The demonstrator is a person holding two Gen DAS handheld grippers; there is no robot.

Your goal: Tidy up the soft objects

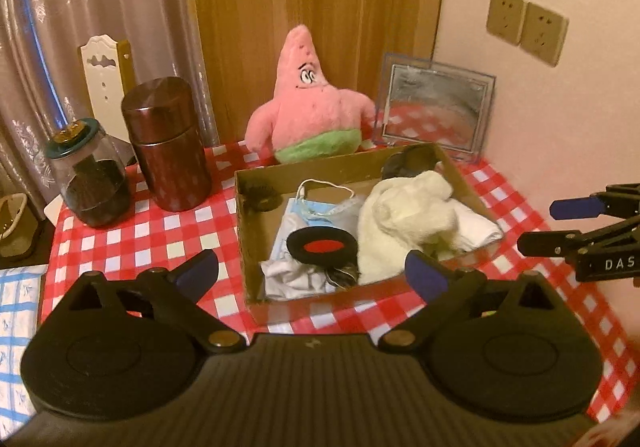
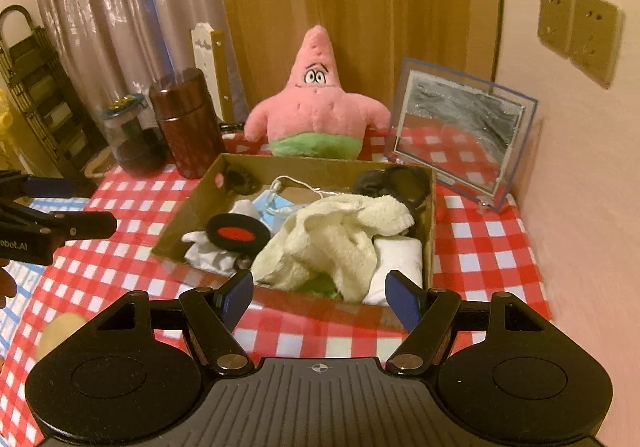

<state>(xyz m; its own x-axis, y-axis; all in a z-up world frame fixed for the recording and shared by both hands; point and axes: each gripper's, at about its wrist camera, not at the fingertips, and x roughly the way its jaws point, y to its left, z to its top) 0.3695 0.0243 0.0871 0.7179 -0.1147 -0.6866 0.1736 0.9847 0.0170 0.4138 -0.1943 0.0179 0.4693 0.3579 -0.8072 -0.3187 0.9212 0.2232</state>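
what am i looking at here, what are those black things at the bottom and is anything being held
Those are two hand-held grippers, each with a camera looking along its fingers. One picture is from the left gripper, the other from the right gripper. Both stand open and hold nothing. On the checked tablecloth sits a cardboard box holding a cream towel, a face mask and a black-and-red pad. Behind it a pink plush star sits upright, beside a mirror, a brown canister and a jar.

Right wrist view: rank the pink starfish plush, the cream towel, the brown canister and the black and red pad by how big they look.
1. cream towel and pink starfish plush: alike; towel sits nearer
2. brown canister
3. black and red pad
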